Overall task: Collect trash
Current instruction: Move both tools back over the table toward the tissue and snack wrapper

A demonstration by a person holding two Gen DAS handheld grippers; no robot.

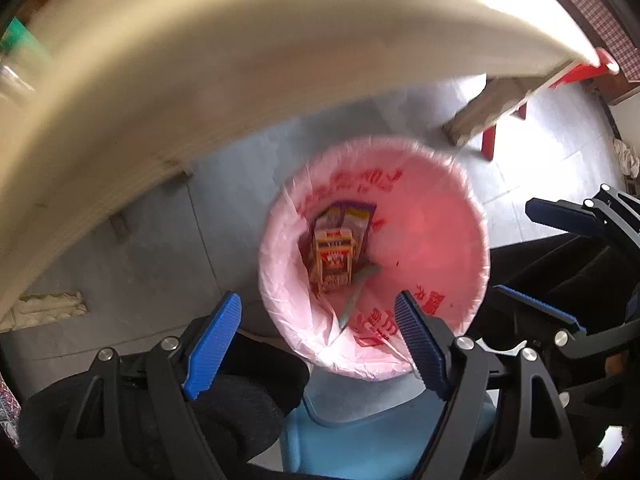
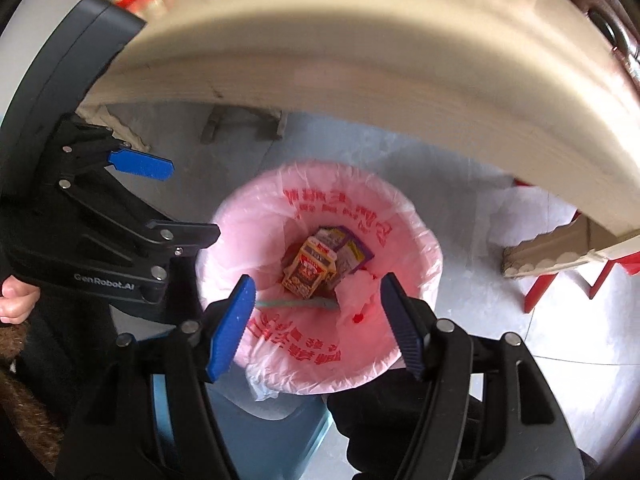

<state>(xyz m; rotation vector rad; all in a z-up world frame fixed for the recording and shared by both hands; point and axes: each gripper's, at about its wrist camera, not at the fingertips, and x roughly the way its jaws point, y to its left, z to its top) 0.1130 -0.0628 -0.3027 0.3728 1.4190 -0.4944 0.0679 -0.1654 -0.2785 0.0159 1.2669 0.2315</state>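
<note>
Pink-lined trash bin sits on the floor just beyond both sets of fingers — the left gripper and right gripper hover spread and empty. Snack wrappers lie at its bottom, ahead of the fingers — the pale surface arches beyond.

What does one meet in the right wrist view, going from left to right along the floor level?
Other black tool with blue pads → pink-lined round trash bin → scalloped cardboard piece → red plastic stool.

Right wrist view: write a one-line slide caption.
Open right gripper above the pink-lined trash bin, snack wrappers inside, beside the table.
</note>
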